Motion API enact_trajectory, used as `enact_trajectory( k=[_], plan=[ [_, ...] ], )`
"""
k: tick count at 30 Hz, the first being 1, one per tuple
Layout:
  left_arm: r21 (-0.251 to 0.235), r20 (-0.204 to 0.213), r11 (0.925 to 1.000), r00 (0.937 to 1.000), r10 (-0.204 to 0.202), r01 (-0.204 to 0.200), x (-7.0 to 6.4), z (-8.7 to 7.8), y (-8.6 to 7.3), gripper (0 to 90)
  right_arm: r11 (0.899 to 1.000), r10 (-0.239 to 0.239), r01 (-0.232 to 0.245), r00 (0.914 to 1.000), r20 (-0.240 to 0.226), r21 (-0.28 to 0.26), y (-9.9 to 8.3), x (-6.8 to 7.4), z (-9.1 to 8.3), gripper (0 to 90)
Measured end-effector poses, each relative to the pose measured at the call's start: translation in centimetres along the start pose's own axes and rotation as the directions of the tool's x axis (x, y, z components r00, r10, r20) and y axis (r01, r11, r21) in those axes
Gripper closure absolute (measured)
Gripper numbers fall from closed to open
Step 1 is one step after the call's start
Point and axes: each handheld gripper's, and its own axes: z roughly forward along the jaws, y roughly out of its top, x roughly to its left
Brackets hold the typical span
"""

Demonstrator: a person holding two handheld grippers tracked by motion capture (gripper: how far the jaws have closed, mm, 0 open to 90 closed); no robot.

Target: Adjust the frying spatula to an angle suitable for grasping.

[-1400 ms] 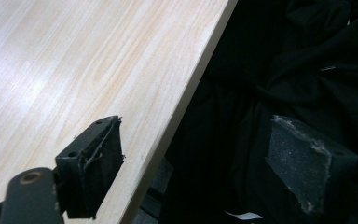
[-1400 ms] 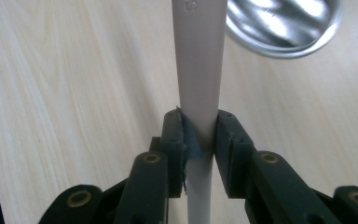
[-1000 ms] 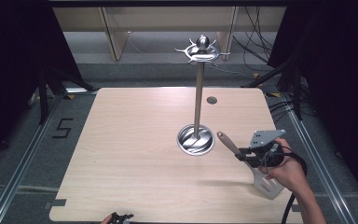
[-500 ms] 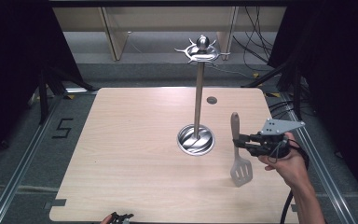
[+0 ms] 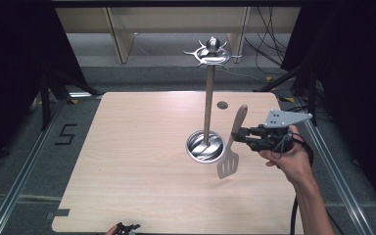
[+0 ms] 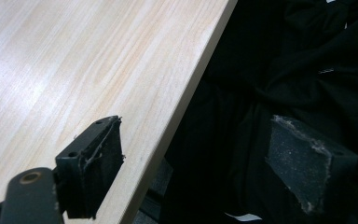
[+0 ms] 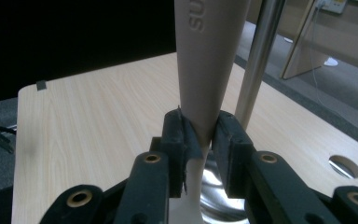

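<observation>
Right claw (image 5: 241,135) is gripping the slotted spatula (image 5: 231,147) upright.
Left claw (image 6: 191,168) is gaping empty; the handle risks knocking the utensil stand (image 5: 206,103).

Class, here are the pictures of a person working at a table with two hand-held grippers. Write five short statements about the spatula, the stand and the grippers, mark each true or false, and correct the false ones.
1. The right gripper is clamped on the spatula. True.
2. The spatula lies flat on the table. False: it is held off the table, handle up and blade down.
3. The left gripper holds a spoon. False: its jaws stand open with nothing between them, at the table's near edge.
4. The stand has a round metal base and a tall pole. True.
5. The spatula already hangs from the stand's top hooks. False: it is beside the pole, lower down, in the gripper.
</observation>
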Motion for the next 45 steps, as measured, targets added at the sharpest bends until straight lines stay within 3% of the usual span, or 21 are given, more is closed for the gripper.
enact_trajectory(
  k=[4, 14, 16, 25, 27, 31, 32, 33, 36, 38, 40, 41, 42, 43, 44, 45],
  plan=[
    [0.001, 0.002, 1.0000, 1.0000, 0.003, -0.003, 0.0, 0.0, 0.0, 17.5, 1.000, -0.015, 0.015, 0.9996, -0.023, -0.009, 1.4, 0.0, 0.3, 75.8],
    [-0.003, 0.002, 1.0000, 1.0000, 0.003, -0.003, 0.0, 0.0, 0.0, 17.5, 0.999, -0.031, 0.031, 0.9995, -0.006, 0.004, 4.1, -0.3, 0.8, 75.8],
    [0.004, -0.035, 0.9999, 0.9993, 0.010, -0.010, -0.1, 0.1, 0.0, 17.5, 0.999, -0.032, 0.032, 0.9995, -0.001, 0.004, 4.5, -0.5, 0.8, 75.8],
    [0.000, -0.011, 1.0000, 0.9999, 0.005, -0.005, 0.0, 0.0, 0.0, 17.5, 0.999, -0.047, 0.047, 0.9988, 0.011, 0.027, 6.5, -1.2, 1.1, 75.7],
    [0.001, -0.012, 1.0000, 0.9999, 0.006, -0.006, 0.0, 0.0, 0.0, 17.5, 0.999, -0.022, 0.022, 0.9996, 0.015, 0.033, 6.8, -1.2, 1.3, 75.8],
    [0.004, -0.034, 0.9999, 0.9993, 0.012, -0.012, 0.0, -0.1, 0.1, 17.5, 0.999, -0.030, 0.030, 0.9995, 0.013, 0.044, 7.7, -1.4, 1.6, 75.8],
    [0.005, -0.019, 1.0000, 0.9998, 0.006, -0.006, 0.0, -0.1, 0.1, 17.6, 0.999, -0.047, 0.046, 0.9984, 0.030, 0.026, 7.8, -1.5, 1.7, 75.8],
    [0.004, -0.004, 0.9999, 0.9999, 0.010, -0.010, 0.1, -0.1, 0.1, 17.5, 0.998, -0.038, 0.037, 0.9990, 0.022, 0.042, 8.0, -1.6, 1.7, 75.8],
    [0.000, -0.040, 1.0000, 0.9992, 0.008, -0.008, -0.1, -0.1, 0.0, 17.5, 0.998, -0.027, 0.025, 0.9993, 0.027, 0.051, 8.3, -1.9, 1.9, 75.8],
    [0.003, -0.011, 0.9999, 0.9999, 0.010, -0.010, 0.0, 0.0, 0.1, 17.5, 0.998, -0.001, -0.001, 0.9996, 0.028, 0.057, 8.4, -2.0, 2.0, 75.8],
    [0.004, -0.010, 1.0000, 0.9999, 0.009, -0.009, 0.0, -0.1, 0.1, 17.5, 0.999, -0.018, 0.016, 0.9991, 0.039, 0.052, 8.5, -2.3, 2.2, 75.8],
    [0.005, -0.010, 0.9999, 0.9999, 0.009, -0.009, 0.0, -0.1, 0.1, 17.6, 0.999, -0.002, 0.000, 0.9990, 0.045, 0.055, 8.5, -2.3, 2.3, 75.8],
    [-0.006, -0.031, 1.0000, 0.9995, 0.005, -0.005, -0.1, 0.1, 0.0, 17.5, 0.998, -0.013, 0.010, 0.9991, 0.040, 0.065, 8.6, -2.4, 2.3, 75.8],
    [-0.003, -0.023, 1.0000, 0.9997, 0.007, -0.007, -0.1, 0.0, 0.0, 17.5, 0.997, 0.007, -0.009, 0.9996, 0.027, 0.075, 8.6, -2.3, 2.4, 75.8],
    [-0.005, -0.010, 1.0000, 0.9999, 0.007, -0.007, 0.0, 0.0, 0.1, 17.5, 0.997, -0.016, 0.013, 0.9992, 0.036, 0.076, 8.7, -2.5, 2.5, 75.7],
    [-0.004, -0.022, 0.9999, 0.9997, 0.009, -0.009, -0.1, 0.1, 0.0, 17.5, 0.997, -0.012, 0.009, 0.9993, 0.035, 0.081, 8.7, -2.5, 2.6, 75.8]
  ],
)
